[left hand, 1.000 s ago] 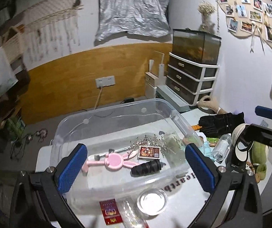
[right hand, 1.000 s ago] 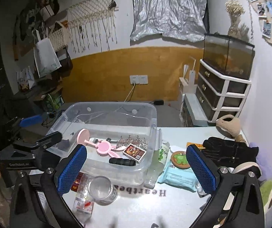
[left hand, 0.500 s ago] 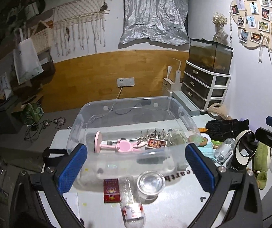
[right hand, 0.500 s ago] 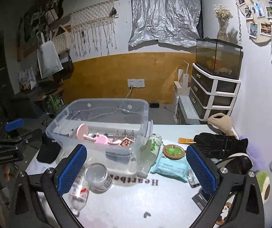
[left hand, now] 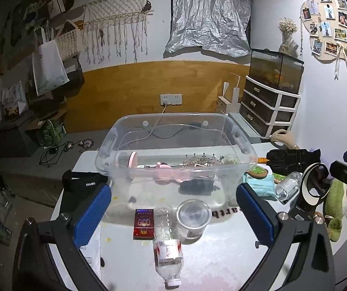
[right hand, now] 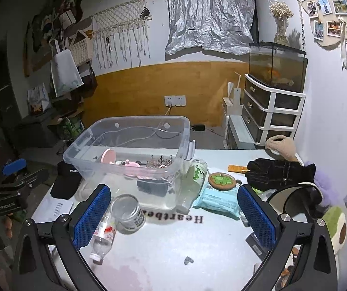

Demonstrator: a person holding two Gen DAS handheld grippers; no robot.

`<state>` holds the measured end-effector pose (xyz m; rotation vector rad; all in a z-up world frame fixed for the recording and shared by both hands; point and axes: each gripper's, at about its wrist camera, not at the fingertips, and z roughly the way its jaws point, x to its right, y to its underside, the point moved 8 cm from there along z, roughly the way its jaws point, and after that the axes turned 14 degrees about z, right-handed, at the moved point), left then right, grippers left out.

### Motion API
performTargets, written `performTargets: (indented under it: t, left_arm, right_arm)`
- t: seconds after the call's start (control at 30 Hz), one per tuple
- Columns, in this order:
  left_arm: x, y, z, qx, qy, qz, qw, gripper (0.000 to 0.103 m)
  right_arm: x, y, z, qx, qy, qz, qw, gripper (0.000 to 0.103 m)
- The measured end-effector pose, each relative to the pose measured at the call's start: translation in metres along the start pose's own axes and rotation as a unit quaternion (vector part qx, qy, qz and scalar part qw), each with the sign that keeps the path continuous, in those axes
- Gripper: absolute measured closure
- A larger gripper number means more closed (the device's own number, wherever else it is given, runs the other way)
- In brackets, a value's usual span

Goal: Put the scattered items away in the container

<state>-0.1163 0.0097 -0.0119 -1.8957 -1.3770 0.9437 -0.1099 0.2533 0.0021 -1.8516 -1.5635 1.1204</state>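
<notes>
The clear plastic bin [left hand: 168,117] stands mid-table and holds a pink toy [left hand: 166,169], a silver spiky ornament [left hand: 202,158] and a black cylinder [left hand: 195,184]. In front of it lie a red box [left hand: 144,223], a plastic bottle [left hand: 167,249] and a clear jar [left hand: 193,218]. My left gripper [left hand: 173,212] hangs open above these three, holding nothing. My right gripper [right hand: 173,215] is open too, above bare tabletop, with the jar [right hand: 127,211] and bottle [right hand: 103,235] by its left pad. Right of the bin [right hand: 129,121] lie a green-labelled bottle [right hand: 197,177], a teal wipes pack [right hand: 219,200] and a black glove [right hand: 280,172].
A black cap [left hand: 81,181] and white papers [right hand: 57,208] lie left of the bin. A green coaster [right hand: 223,179], a round mirror [right hand: 292,198] and an avocado plush [right hand: 333,225] crowd the right edge. A drawer unit with a fish tank [right hand: 275,65] stands behind.
Both grippers have drawn back from the bin toward the table's near edge. The left one, earlier close over the bin, now hangs over the red box, bottle and jar.
</notes>
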Motion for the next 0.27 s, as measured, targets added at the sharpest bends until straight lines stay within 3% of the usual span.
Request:
performTargets:
  t: [0.27]
  left_arm:
    - [-0.0006, 0.0068, -0.0045, -0.004, -0.006, -0.004, 1.0000, 0.000]
  right_arm:
    - [0.0011, 0.0060, 0.0009, -0.008, 0.001, -0.004, 1.000, 0.000]
